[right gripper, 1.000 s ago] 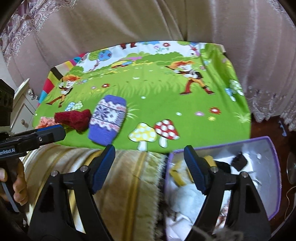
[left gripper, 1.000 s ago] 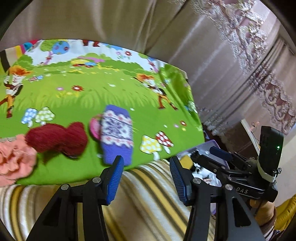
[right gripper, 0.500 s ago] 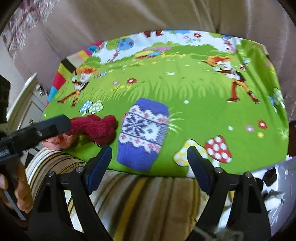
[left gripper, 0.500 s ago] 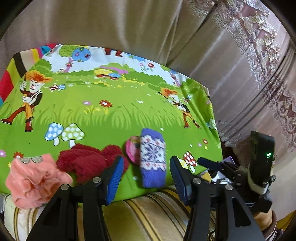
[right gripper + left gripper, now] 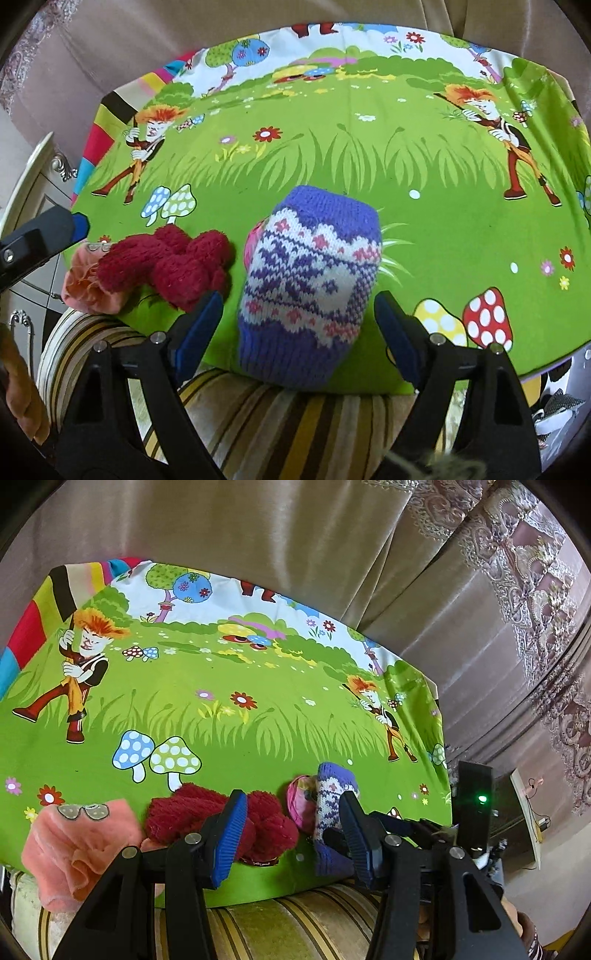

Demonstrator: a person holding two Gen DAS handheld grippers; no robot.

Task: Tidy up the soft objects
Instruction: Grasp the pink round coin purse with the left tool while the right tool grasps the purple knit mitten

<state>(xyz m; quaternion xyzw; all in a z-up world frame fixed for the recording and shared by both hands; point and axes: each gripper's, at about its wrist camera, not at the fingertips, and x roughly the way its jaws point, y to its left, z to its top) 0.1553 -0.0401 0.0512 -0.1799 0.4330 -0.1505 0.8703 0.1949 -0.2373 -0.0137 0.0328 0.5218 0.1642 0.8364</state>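
Socks lay in row at cloth's (image 5: 369, 155) near edge: pink sock (image 5: 86, 284), red sock (image 5: 170, 262), purple sock (image 5: 310, 284). Left gripper (image 5: 291, 834) part-spread, empty, over red sock. Right gripper (image 5: 297, 332) had just widened, jaws straddling purple sock, not pressing.

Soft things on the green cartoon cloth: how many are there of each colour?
Blue-and-white patterned knit: 1
Dark red fuzzy knit: 1
Peach-pink cloth: 1
Bright pink item, mostly hidden behind the blue knit: 1
Total: 4
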